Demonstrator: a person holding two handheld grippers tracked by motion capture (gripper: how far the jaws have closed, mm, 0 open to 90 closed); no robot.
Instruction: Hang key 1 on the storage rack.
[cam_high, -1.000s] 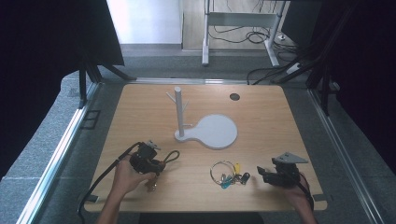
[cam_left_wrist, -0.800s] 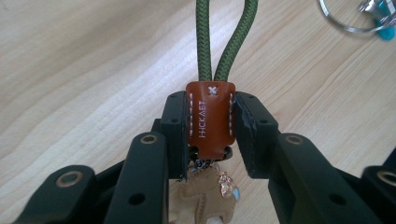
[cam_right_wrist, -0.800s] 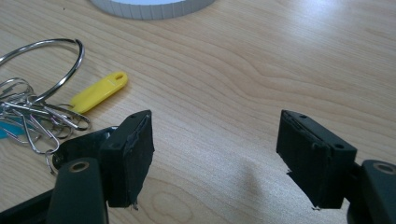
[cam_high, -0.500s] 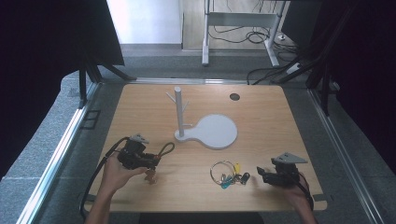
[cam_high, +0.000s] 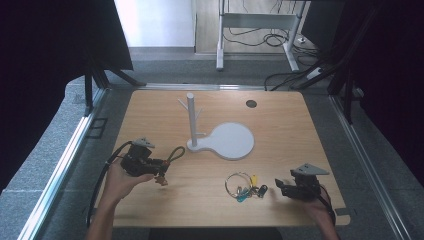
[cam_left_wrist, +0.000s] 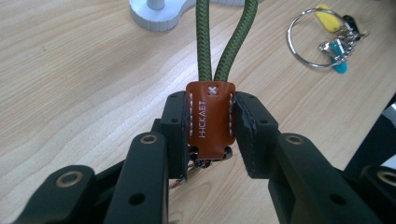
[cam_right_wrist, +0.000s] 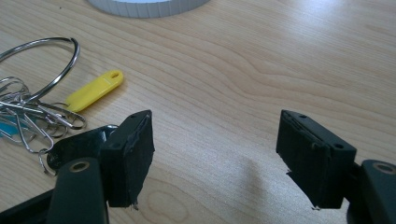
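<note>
The left tongs (cam_left_wrist: 210, 135) pinch a brown leather tag (cam_left_wrist: 210, 119) whose green cord loop (cam_left_wrist: 224, 42) stretches ahead of them. The right tongs (cam_right_wrist: 215, 154) are spread above the worktop (cam_right_wrist: 261, 60), keys (cam_right_wrist: 37, 107) just beside their left jaw. Farther off stands a white stand (cam_high: 220, 140).

Even, soft daylight brightens the table (cam_high: 280, 125); dark surroundings; a faint shadow lies between the right gripper (cam_right_wrist: 215, 154) jaws; nearest jaw parts blur.
</note>
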